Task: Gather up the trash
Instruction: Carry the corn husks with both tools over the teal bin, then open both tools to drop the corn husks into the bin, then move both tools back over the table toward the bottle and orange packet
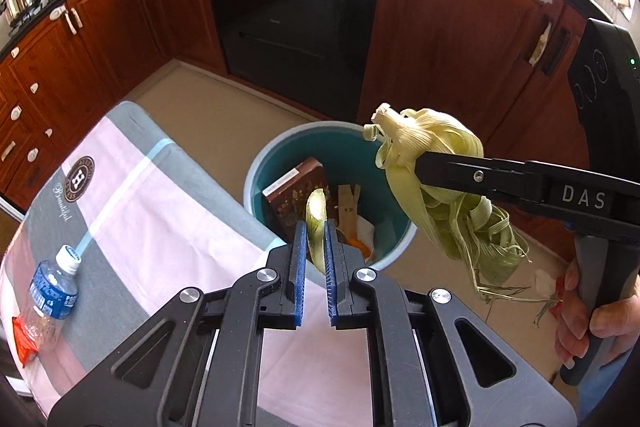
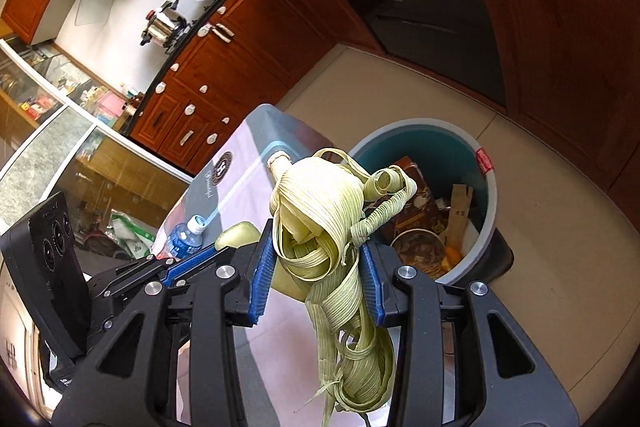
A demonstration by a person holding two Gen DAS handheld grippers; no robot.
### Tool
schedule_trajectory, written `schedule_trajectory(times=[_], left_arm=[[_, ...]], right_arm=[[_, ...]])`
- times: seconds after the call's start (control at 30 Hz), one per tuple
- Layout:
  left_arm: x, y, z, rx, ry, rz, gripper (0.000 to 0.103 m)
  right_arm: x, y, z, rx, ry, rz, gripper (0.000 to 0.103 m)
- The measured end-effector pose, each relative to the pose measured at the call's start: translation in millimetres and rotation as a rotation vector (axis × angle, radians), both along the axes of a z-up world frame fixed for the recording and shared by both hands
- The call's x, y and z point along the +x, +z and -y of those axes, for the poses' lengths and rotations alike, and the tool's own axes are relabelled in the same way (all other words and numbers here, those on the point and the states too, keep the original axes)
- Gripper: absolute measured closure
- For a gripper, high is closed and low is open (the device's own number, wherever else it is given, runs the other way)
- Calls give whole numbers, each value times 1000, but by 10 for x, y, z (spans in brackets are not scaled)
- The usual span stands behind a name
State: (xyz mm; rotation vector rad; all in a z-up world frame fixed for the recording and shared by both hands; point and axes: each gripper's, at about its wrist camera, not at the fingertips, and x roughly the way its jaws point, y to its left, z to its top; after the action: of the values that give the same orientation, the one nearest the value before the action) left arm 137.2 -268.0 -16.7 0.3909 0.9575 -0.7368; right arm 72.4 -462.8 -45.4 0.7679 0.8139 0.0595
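My left gripper (image 1: 316, 229) is shut on a thin pale-green husk piece (image 1: 316, 211), held over the near rim of the teal trash bin (image 1: 256, 163). My right gripper (image 1: 424, 165) comes in from the right, shut on a curly bundle of corn husk (image 1: 460, 211) that hangs beside the bin's right rim. In the right wrist view the husk bundle (image 2: 320, 223) fills the gap between the blue pads (image 2: 260, 267) of the right gripper (image 2: 316, 245). There the left gripper (image 2: 212, 251) with its husk piece (image 2: 238, 233) is at left. The bin (image 2: 490, 195) lies ahead.
The bin holds a brown box (image 1: 294, 191), a cardboard scrap (image 1: 348, 205) and orange and white bits. A clear water bottle (image 1: 52, 291) and an orange wrapper (image 1: 24, 343) lie on the cloth-covered table (image 1: 160, 227). Wooden cabinets and an oven (image 1: 296, 19) stand behind. A hand (image 1: 592, 323) grips the right tool.
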Motion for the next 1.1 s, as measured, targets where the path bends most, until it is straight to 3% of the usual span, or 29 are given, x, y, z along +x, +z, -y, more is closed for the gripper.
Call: schedule_trajectory(times=[0.23,0.57,0.6,0.67,0.7,0.9,1.1], left_arm=[[348,-441,219,35,9,-88,94],[539,-844,311,60,23,-192,92],[550,-846,307,58,27,-194,89],[563,-818,270,44,38,-186,60],[565,-789,238,34,44,-172,54],[548,-608,102,-13,69,-156,37],[469,-425,-98,-41,92,-138,19]], right_arm=[[261,-489,247,34,-64,-115,66],[569,-1025,138,62,-47,-246,60],[576,-1035,130,62,-49,-250,55],[588,-1015,114,59,-54,-250,45],[588,-995,105,51,-56,-246,38],[580,-860,38,27,-57,-245,19],[504,-734,-40,41,-72,-259,12]])
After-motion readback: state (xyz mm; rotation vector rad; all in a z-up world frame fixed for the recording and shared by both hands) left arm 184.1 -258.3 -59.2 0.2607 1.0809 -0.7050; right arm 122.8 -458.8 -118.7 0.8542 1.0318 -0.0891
